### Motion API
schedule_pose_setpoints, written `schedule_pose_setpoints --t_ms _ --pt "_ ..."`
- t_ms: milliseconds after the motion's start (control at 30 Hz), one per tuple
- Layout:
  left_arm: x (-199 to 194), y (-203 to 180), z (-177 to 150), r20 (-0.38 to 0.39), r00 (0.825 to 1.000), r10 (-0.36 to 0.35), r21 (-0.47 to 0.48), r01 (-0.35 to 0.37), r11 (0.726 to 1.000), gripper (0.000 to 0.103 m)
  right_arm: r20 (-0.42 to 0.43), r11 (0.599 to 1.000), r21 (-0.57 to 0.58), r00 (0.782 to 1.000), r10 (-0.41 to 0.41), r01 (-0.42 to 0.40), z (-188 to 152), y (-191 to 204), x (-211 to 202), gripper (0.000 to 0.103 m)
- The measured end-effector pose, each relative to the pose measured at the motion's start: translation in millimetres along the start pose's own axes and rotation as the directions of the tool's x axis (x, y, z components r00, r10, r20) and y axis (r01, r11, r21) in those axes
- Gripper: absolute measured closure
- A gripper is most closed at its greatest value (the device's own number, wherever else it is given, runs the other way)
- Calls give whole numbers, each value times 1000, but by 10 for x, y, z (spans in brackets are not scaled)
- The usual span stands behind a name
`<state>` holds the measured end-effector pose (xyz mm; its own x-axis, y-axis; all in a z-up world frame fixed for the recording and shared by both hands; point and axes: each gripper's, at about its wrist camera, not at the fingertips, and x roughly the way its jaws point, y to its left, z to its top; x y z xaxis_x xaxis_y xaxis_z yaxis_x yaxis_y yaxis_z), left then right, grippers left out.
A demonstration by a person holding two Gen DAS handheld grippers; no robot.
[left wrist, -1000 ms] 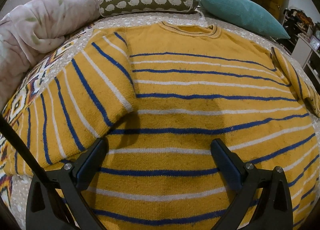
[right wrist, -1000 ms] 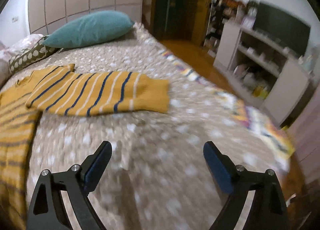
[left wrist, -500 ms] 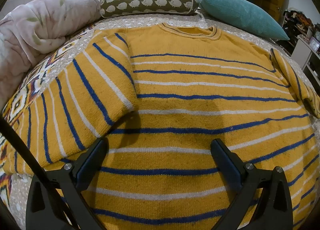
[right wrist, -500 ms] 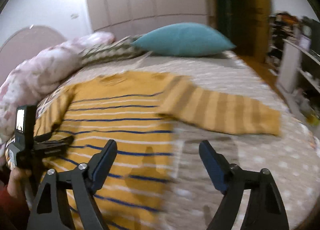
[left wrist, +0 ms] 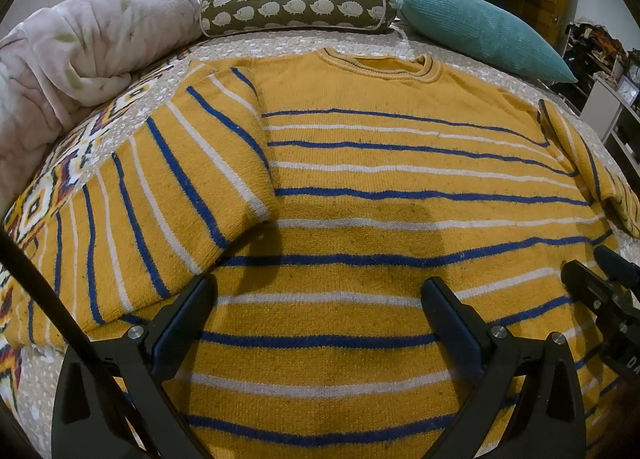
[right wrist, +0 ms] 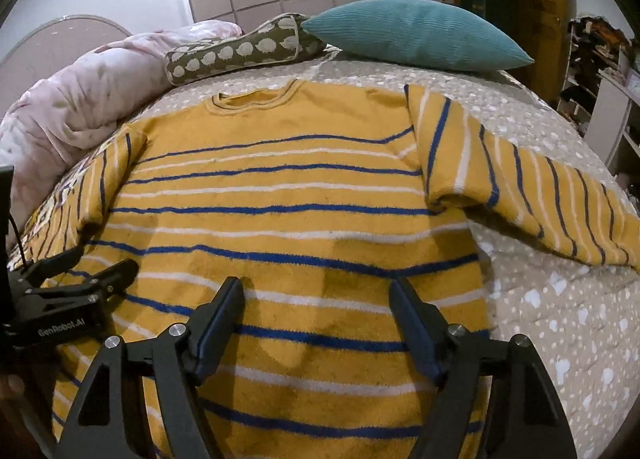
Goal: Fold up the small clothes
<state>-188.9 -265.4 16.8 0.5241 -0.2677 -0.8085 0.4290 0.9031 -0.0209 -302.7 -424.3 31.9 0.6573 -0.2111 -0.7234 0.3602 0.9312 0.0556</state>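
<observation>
Right gripper hangs over the sweater, jaws narrowing yet empty (left gripper likewise open). Pinching one knit layer could drag the body crooked.

Both grippers tilt steeply downward, side by side. The left gripper holds its jaws wide apart with nothing between them. The right gripper, just to the right of the left, has just been narrowing its jaws, which remain well apart and grip nothing.
</observation>
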Motion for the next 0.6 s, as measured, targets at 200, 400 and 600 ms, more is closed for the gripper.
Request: schedule_pose_setpoints --t_ms 200,400,600 --pt "-1 -2 0 0 1000 0 -1 0 1000 0 6 999 -22 999 -43 43 5 54 4 23" --pt "-15 1 -19 3 1000 -3 -5 3 1000 0 6 999 -22 999 -47 47 -10 60 7 22" --pt "-16 4 -23 6 1000 -2 -6 2 1000 0 7 998 -25 999 -49 49 -21 61 14 20"
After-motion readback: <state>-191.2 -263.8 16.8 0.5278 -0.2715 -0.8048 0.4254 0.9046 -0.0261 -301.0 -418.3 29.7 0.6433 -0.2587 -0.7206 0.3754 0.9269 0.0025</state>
